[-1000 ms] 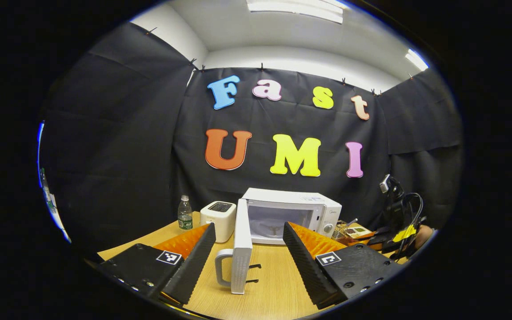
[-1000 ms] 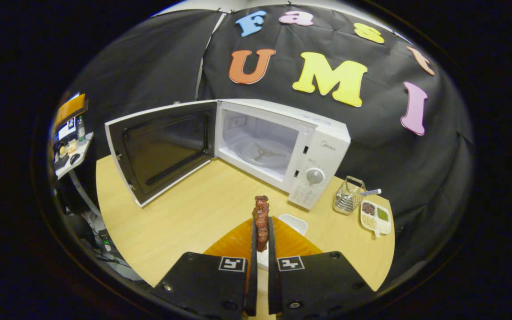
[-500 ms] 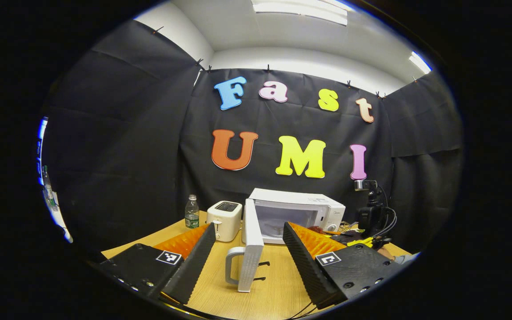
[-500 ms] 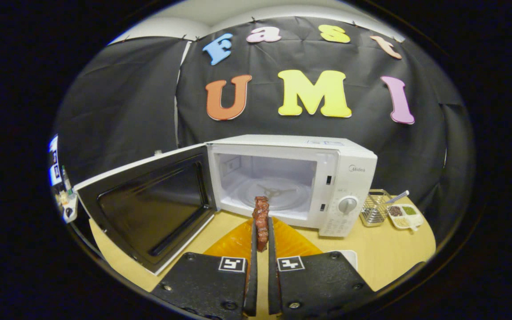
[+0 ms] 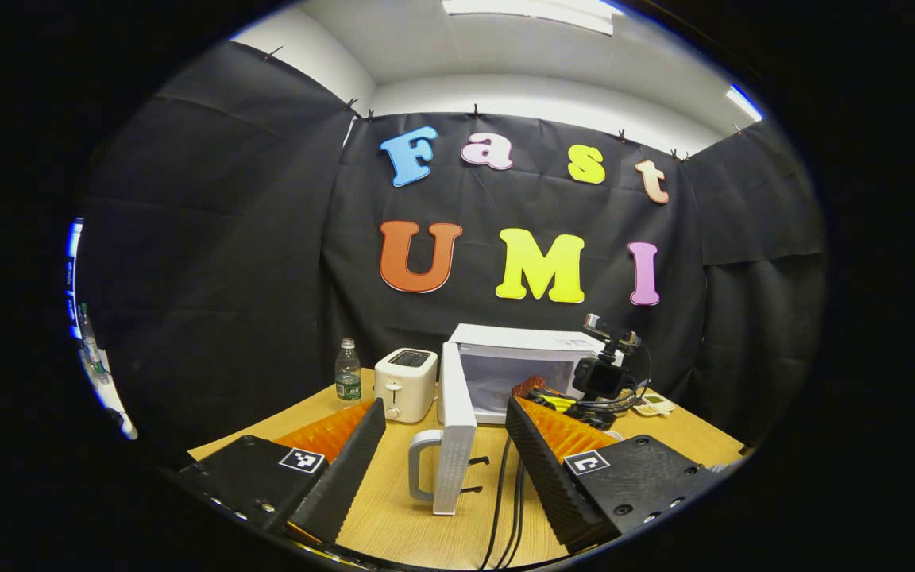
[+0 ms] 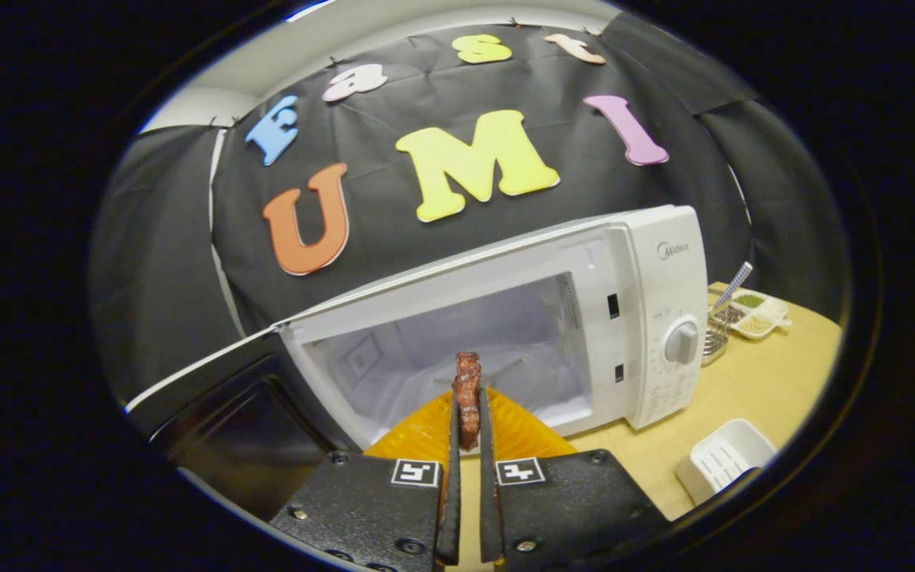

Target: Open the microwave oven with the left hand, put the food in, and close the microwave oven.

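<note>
Currently right gripper (image 6: 466,445) pinching reddish-brown strip of meat (image 6: 467,389), long axis upright, tip poking above fingers, just before open cavity of white microwave oven (image 6: 505,334). White-edged door (image 6: 227,413) swung wide to its left. Left gripper (image 5: 445,445) spread, empty; door edge between fingers, untouched.

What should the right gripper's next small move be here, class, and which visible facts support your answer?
Probably carry the food forward through the opening and lower it onto the floor of the microwave oven. The right gripper is shut on the food just in front of the cavity, the door stands wide open, and the left gripper is open, holding nothing.
</note>
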`<control>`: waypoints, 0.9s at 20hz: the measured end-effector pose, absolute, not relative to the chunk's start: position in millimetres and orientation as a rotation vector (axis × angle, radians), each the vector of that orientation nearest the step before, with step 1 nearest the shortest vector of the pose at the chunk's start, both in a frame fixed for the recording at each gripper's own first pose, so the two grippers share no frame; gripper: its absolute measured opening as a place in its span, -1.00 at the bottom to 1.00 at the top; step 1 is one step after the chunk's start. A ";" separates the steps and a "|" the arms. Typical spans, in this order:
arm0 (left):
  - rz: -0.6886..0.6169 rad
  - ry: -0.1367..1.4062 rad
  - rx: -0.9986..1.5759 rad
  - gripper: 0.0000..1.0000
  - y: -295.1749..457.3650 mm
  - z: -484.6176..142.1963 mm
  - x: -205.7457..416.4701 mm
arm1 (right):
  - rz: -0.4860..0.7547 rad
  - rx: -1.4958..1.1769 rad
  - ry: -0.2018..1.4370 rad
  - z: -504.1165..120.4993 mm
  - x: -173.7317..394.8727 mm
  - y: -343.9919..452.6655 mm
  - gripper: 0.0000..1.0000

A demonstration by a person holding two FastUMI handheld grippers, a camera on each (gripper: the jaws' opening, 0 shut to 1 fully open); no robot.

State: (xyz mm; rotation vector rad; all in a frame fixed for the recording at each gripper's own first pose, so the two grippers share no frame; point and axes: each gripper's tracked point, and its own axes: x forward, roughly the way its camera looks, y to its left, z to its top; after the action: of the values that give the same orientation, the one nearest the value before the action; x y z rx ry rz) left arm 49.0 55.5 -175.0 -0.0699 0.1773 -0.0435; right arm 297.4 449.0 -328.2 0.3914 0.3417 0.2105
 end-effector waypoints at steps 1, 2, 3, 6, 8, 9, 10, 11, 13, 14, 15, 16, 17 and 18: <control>-0.050 0.183 -0.071 0.87 52.3 -177.2 48.6 | 0.193 0.439 0.361 -335.5 307.1 453.9 -0.75; -0.058 0.188 -0.074 0.87 50.0 -179.3 49.3 | 0.170 0.486 0.382 -343.8 317.6 456.8 -0.74; -0.069 0.195 -0.073 0.87 48.1 -181.0 50.4 | 0.148 0.528 0.405 -352.6 326.7 460.0 -0.74; -0.080 0.219 -0.059 0.87 46.1 -189.3 51.4 | 0.062 0.703 0.453 -381.5 343.3 466.2 -0.75; -0.082 0.237 -0.052 0.87 45.8 -195.3 53.0 | 0.019 0.853 0.463 -392.5 353.2 472.6 -0.75; -0.084 0.247 -0.050 0.87 45.7 -198.4 53.4 | 0.010 0.909 0.478 -397.2 357.3 477.2 -0.75; -0.087 0.255 -0.045 0.87 45.0 -200.9 53.2 | -0.007 0.956 0.487 -402.6 361.0 479.8 -0.75; -0.086 0.261 -0.038 0.87 46.2 -202.1 53.1 | -0.016 0.987 0.493 -405.3 364.2 483.5 -0.75; -0.085 0.268 -0.027 0.87 46.5 -204.6 53.7 | -0.024 0.982 0.486 -407.6 367.8 487.3 -0.72; -0.086 0.272 -0.029 0.87 46.7 -205.7 54.0 | -0.021 0.967 0.477 -408.0 370.0 489.2 -0.72; -0.088 0.275 -0.034 0.87 46.7 -207.4 54.7 | -0.026 0.958 0.468 -409.1 370.9 489.9 -0.87; -0.087 0.282 -0.041 0.87 47.1 -210.5 55.2 | -0.023 0.959 0.469 -411.3 371.9 493.0 -0.85; -0.084 0.289 -0.047 0.87 47.9 -214.0 56.3 | -0.018 0.964 0.460 -410.2 374.4 495.7 -0.85; -0.082 0.298 -0.052 0.87 48.8 -217.3 56.9 | -0.017 0.934 0.457 -412.0 379.0 494.2 -0.85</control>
State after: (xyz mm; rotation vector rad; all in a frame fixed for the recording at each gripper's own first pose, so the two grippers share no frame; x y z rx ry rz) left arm 56.9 48.8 -217.3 -0.0516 0.2978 -0.0817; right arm 379.0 494.2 -412.0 0.9341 0.4565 -0.0171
